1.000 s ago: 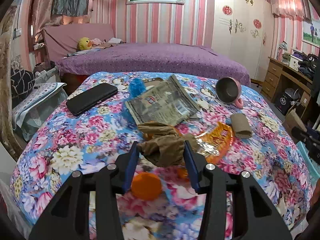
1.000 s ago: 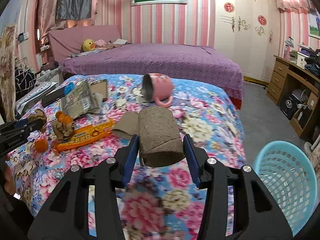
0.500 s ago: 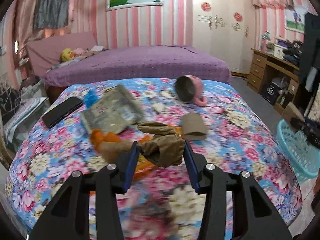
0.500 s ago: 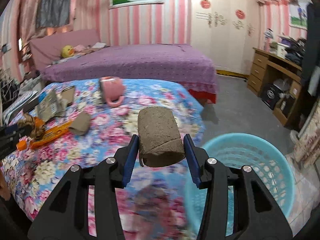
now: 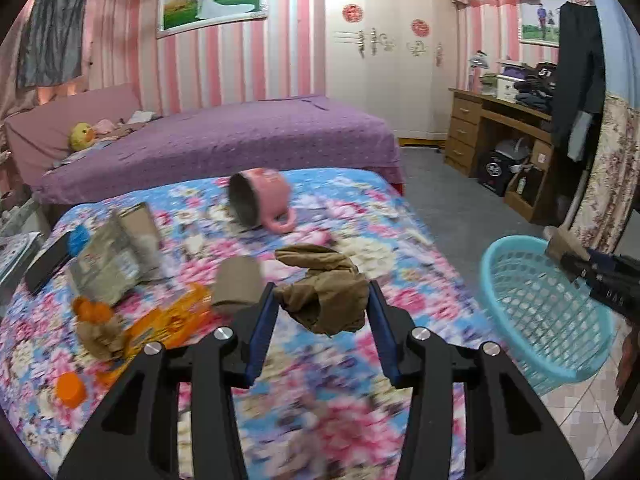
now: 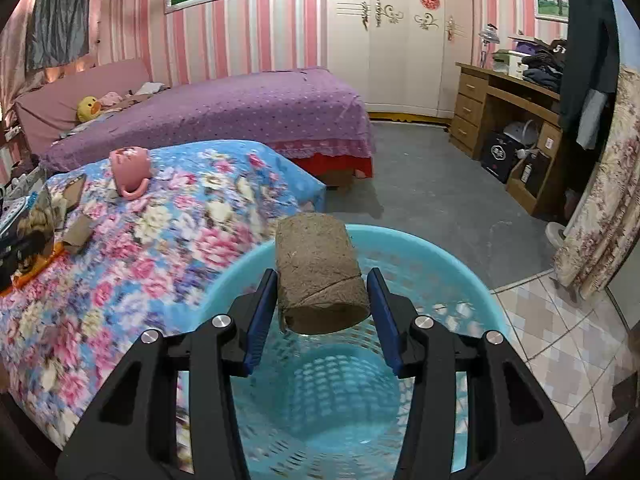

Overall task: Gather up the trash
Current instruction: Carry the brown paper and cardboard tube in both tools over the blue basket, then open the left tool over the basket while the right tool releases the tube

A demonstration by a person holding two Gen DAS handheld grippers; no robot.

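The right claw (image 6: 322,302), gripping its cardboard tube (image 6: 320,276), now hangs over the blue basket (image 6: 452,268). Release it centrally. The left claw (image 5: 322,312) holds crumpled brown paper (image 5: 324,292).

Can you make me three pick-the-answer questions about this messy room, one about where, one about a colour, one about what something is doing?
1. Where is the cardboard tube in the right tongs?
A. over the basket
B. on the purple bed
C. inside the mug

2. What colour is the basket?
A. red
B. light blue
C. black

3. How is the pink mug?
A. standing upright
B. tipped on its side
C. hanging from a hook

Answers:
1 A, blue mesh shows right beneath the tube.
2 B, its rim and mesh are light blue.
3 B, its opening faces sideways on the flowered cover.
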